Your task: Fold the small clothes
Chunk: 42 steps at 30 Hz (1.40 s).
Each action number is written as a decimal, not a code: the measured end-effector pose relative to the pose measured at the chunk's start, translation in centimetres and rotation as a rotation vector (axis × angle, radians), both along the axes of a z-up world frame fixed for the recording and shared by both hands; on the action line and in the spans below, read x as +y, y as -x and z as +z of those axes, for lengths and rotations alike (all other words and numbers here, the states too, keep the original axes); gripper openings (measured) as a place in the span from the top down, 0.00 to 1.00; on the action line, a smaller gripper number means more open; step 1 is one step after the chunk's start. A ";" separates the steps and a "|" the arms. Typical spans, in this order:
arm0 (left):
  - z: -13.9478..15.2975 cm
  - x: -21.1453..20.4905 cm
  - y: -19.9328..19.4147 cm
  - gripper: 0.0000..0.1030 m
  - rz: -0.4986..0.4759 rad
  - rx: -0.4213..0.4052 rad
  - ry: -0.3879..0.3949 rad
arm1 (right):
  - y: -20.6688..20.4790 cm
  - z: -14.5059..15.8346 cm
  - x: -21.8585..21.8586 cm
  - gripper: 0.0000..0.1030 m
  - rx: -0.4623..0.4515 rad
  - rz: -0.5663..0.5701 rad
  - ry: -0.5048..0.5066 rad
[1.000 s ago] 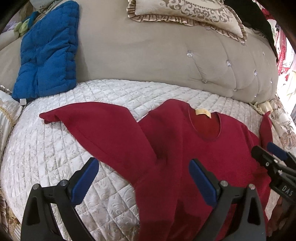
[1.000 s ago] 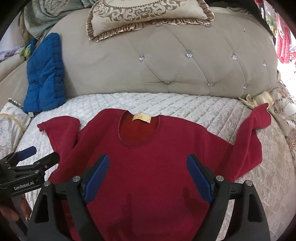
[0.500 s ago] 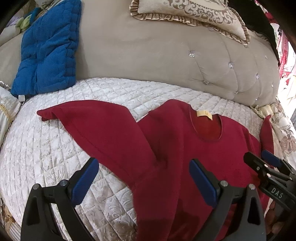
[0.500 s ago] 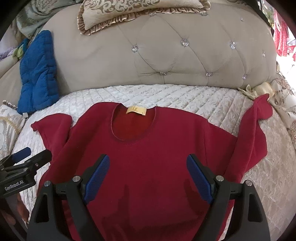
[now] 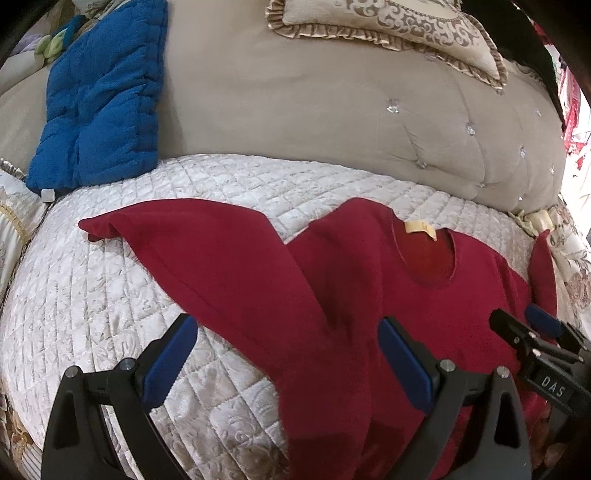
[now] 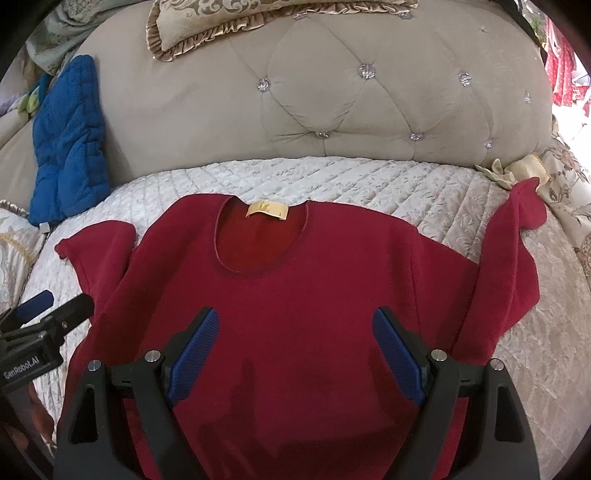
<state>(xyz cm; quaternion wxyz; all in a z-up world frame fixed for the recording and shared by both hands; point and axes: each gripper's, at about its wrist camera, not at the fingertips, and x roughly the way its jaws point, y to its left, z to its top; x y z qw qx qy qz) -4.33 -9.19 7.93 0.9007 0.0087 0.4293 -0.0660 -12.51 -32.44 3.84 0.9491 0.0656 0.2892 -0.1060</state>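
Observation:
A dark red long-sleeved top [image 6: 295,295] lies flat on the white quilted bed cover [image 6: 369,184], neck hole and yellow label [image 6: 266,210] facing the headboard. It also shows in the left wrist view [image 5: 424,302], its left sleeve [image 5: 207,251] spread out to the left. Its right sleeve [image 6: 517,251] runs out to the right. My left gripper [image 5: 288,354] is open and empty above the sleeve's base. My right gripper [image 6: 295,354] is open and empty above the top's chest. Each gripper shows in the other's view, the right one [image 5: 532,332] and the left one [image 6: 55,308].
A tufted beige headboard [image 6: 332,103] stands behind the bed. A blue quilted cushion [image 5: 103,96] leans at the back left. A frilled patterned pillow [image 5: 388,22] rests on top of the headboard. Floral bedding [image 6: 569,206] lies at the right edge.
Both grippers have shifted slightly, the right one drifting right and nearer the top. The top has not moved. Both stay open.

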 end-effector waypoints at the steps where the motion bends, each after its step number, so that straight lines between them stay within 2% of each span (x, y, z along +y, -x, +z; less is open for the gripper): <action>1: 0.0 0.1 -0.1 0.03 0.002 0.001 0.002 | -0.1 -0.1 0.1 0.33 0.001 0.001 -0.001; 25: -0.5 2.5 -1.7 0.03 0.057 0.029 0.030 | -2.0 -1.1 1.8 0.33 0.041 0.029 0.009; 29: -0.2 4.6 -2.9 0.03 0.087 0.049 0.069 | -2.2 -1.1 2.0 0.33 0.046 0.039 0.011; 31: -0.1 6.4 -3.9 0.03 0.120 0.066 0.092 | -2.2 -1.1 2.2 0.33 0.049 0.046 0.010; 37: -0.9 13.6 -8.0 0.03 0.303 0.090 0.179 | -2.0 -0.9 2.5 0.33 0.051 0.069 -0.008; 42: -2.2 18.3 -11.9 0.08 0.462 0.119 0.261 | -2.0 -1.2 2.7 0.33 0.066 0.088 -0.018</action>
